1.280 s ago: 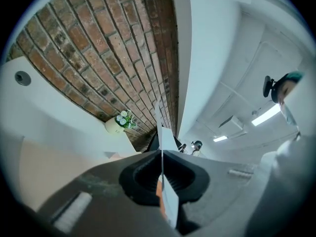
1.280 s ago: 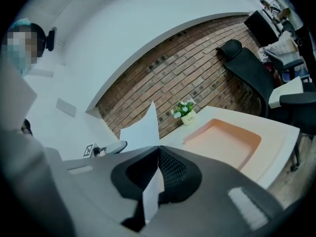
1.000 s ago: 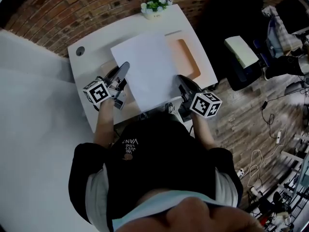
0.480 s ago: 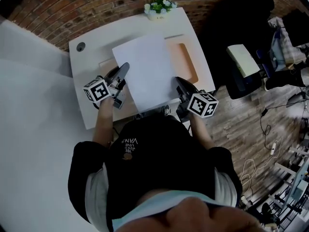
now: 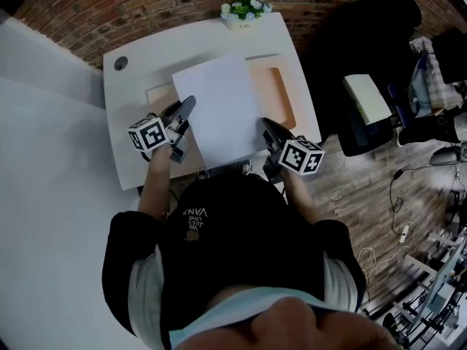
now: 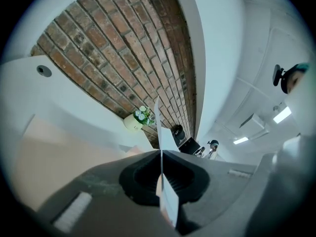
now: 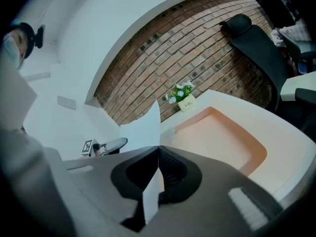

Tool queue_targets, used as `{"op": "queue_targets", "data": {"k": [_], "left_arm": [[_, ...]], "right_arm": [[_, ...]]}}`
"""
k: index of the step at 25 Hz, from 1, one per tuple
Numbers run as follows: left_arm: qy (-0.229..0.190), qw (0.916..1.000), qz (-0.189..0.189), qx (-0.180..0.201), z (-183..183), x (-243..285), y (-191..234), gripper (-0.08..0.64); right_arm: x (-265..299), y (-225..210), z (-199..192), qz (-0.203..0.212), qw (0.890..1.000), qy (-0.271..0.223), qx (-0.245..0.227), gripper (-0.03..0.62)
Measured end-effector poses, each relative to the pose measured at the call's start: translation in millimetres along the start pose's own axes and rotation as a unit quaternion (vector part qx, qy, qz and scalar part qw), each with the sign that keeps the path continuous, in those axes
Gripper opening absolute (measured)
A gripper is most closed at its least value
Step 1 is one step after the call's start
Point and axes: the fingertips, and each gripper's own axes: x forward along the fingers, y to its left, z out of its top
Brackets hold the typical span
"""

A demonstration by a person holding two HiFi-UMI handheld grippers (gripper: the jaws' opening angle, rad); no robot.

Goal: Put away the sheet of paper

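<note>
Left tongs (image 6: 161, 153) tight on the sheet of paper (image 6: 166, 138) (seen edge-on), probably a potted plant (image 6: 133, 123) beyond

White letters "VAN" showing upside down on the person's black shirt (image 5: 195, 214), smaller lines beside them blurring beyond reading, a short dark word on the white flower pot (image 7: 187, 103) too small to read, letterless black-and-white square markers showing on the left gripper's cube (image 5: 148, 134) and the right gripper's cube (image 5: 301, 157)

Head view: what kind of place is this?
Probably an office or lab workroom: a white desk set against a brick wall, with a black office chair beside it.
</note>
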Motion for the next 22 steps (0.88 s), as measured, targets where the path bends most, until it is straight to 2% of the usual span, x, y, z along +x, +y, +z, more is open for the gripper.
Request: {"op": "queue_targets", "data": {"k": [14, 22], "left_arm": [[0.020, 0.9985, 0.049, -0.013, -22, 1, 38, -0.003], [0.038, 0.9962, 0.078, -0.012, -31, 2, 57, -0.003]], "right_arm": [[24, -16, -14, -0.002, 0.998, 0.058, -0.013, -0.002], [35, -28, -25, -0.017, 0.996, 0.087, -0.025, -0.002]]}}
